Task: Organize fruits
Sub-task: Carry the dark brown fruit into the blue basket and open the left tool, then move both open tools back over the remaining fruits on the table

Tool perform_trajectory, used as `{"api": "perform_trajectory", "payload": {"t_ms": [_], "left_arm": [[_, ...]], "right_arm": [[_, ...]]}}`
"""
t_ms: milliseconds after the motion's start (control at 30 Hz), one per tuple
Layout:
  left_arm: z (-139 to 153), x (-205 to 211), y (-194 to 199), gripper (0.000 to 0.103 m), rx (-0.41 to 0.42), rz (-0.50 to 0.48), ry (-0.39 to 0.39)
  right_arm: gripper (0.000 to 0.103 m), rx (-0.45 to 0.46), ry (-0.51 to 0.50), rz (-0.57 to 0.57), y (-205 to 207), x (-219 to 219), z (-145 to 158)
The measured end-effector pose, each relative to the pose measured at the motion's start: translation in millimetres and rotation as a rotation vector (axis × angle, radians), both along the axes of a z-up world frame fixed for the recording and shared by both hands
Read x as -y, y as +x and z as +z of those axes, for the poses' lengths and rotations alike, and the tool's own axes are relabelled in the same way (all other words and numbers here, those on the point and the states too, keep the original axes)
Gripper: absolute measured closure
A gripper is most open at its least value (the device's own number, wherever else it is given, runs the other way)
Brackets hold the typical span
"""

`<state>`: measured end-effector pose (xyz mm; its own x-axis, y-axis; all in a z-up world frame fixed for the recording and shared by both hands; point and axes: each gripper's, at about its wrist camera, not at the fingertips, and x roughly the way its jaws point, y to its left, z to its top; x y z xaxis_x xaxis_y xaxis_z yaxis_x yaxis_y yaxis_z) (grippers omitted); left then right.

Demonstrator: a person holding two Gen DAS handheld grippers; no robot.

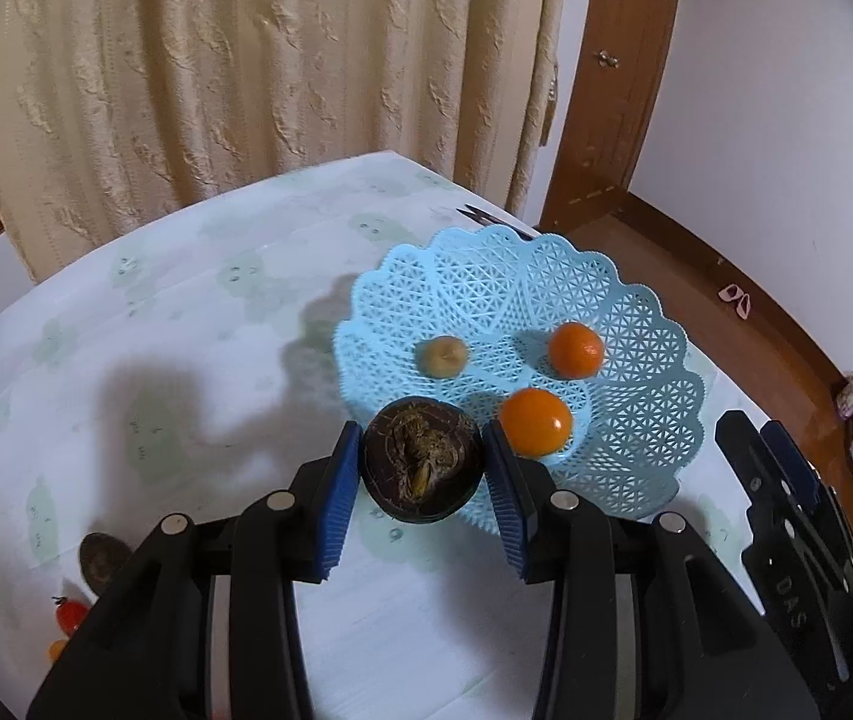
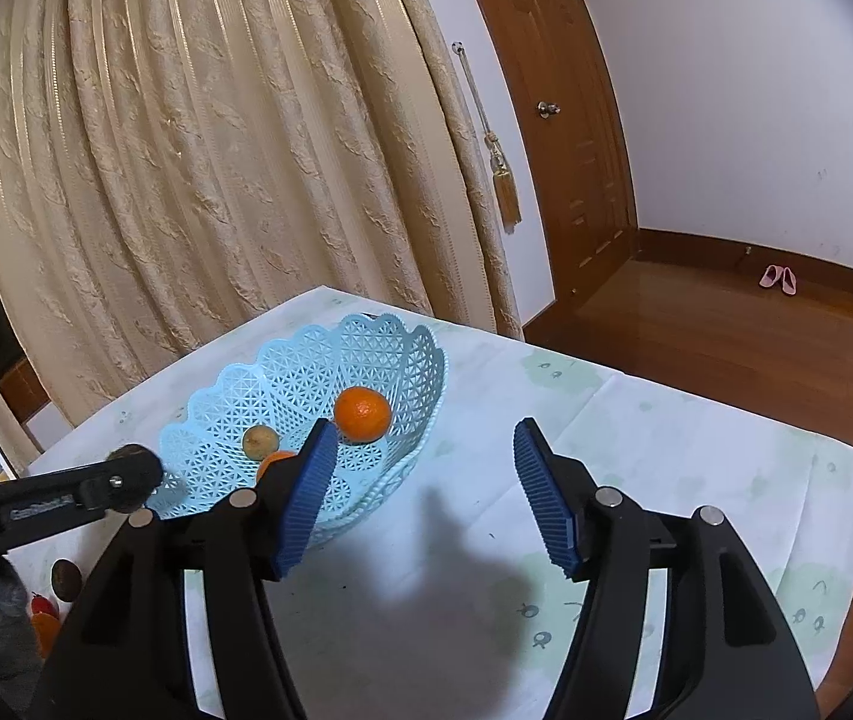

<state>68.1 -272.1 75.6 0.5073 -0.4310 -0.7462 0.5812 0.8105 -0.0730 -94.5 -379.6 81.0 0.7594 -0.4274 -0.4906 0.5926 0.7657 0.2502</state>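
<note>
**A:** Where does the dark fruit sit against the left gripper (image 1: 423, 468)?

**B:** Squarely between its two blue pads (image 1: 339, 498). The dark round fruit (image 1: 423, 468) is clamped there, a pad pressing each flank, and it is carried at the near rim of the blue lattice basket (image 1: 654, 360), above the pale tablecloth (image 1: 186, 300).

**A:** And the right gripper (image 2: 420, 486)?

**B:** Its jaws stand wide apart with nothing between them, over bare cloth just beside the basket.

**A:** What does one camera catch that the other misses?

**B:** The left wrist view shows the whole basket floor: two oranges (image 1: 575, 349), one near (image 1: 535, 422), and a small tan fruit (image 1: 441, 356). In the right wrist view a pad hides most of the near orange. That view, though, shows the left gripper from the side, the dark fruit at its tip next to the basket's rim, plus another dark fruit (image 2: 65, 579) and small red and orange ones (image 2: 43, 606) lying on the table's left edge.

**A:** Which way does the held fruit point?

**B:** It is nearly round, so no clear long axis. Its dried, fibrous stem end (image 1: 426, 459) faces back toward the left camera.
</note>
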Motion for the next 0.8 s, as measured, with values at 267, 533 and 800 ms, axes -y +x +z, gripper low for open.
{"api": "perform_trajectory", "payload": {"t_ms": [267,533,800], "left_arm": [[6.5,-5.9,2.0,0.028,0.038,0.016,-0.015],[14.9,-37.5,11.9,0.026,0.066,0.082,-0.007],[25.3,-91.4,19.0,0.026,0.099,0.16,0.006]], "right_arm": [[0.035,0.004,-0.007,0.001,-0.8,-1.5,0.9],[0.035,0.004,-0.008,-0.008,-0.9,-1.3,0.9],[0.035,0.002,-0.013,-0.02,-2.5,-1.0,0.6]]}}
